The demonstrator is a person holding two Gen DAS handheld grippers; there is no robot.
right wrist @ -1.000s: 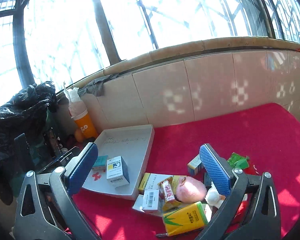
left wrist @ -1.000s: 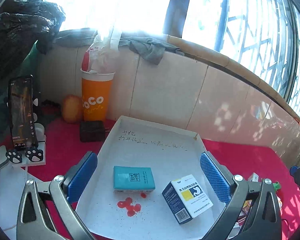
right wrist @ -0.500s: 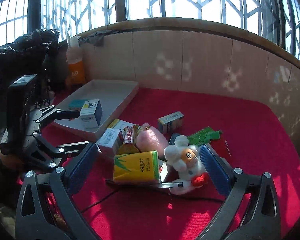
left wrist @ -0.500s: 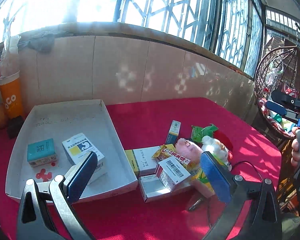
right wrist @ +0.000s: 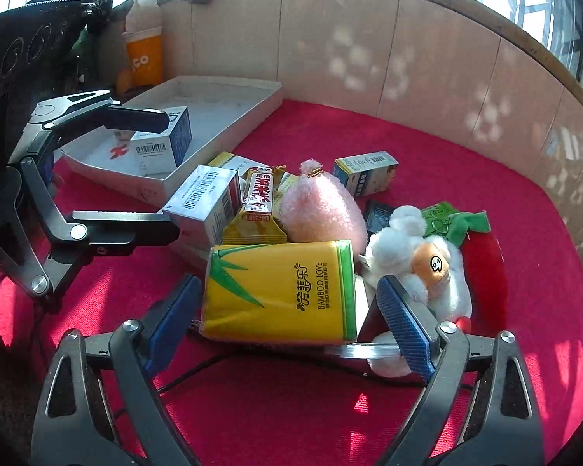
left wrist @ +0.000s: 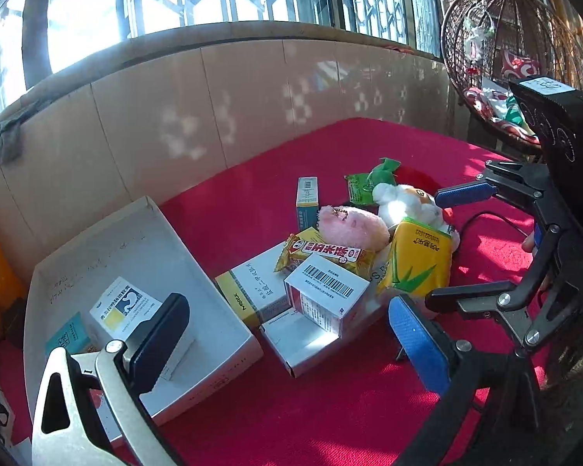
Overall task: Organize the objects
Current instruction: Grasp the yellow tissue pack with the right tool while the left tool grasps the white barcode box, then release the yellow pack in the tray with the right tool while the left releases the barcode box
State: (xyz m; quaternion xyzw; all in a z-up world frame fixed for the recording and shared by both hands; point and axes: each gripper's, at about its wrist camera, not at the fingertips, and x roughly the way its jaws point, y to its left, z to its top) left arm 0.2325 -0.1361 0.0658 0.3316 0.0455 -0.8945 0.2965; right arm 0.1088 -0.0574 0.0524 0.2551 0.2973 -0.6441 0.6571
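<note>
Your right gripper (right wrist: pixel 287 322) has its fingers spread on either side of the yellow tissue pack (right wrist: pixel 280 291), and contact cannot be made out. The pack's lower edge hides what lies under it; a silver strip (right wrist: pixel 361 350) and a black cable (right wrist: pixel 198 372) show only partly. The white plush (right wrist: pixel 416 264) is half covered by your right finger pad. Your left gripper (left wrist: pixel 287 334) is spread wide too, holding nothing, low over the red desk (left wrist: pixel 330 407) between the white tray (left wrist: pixel 229 334) and the pile. One finger blocks part of the blue-and-white box (left wrist: pixel 120 306) in the tray. Bare red cloth lies in front of both grippers.
</note>
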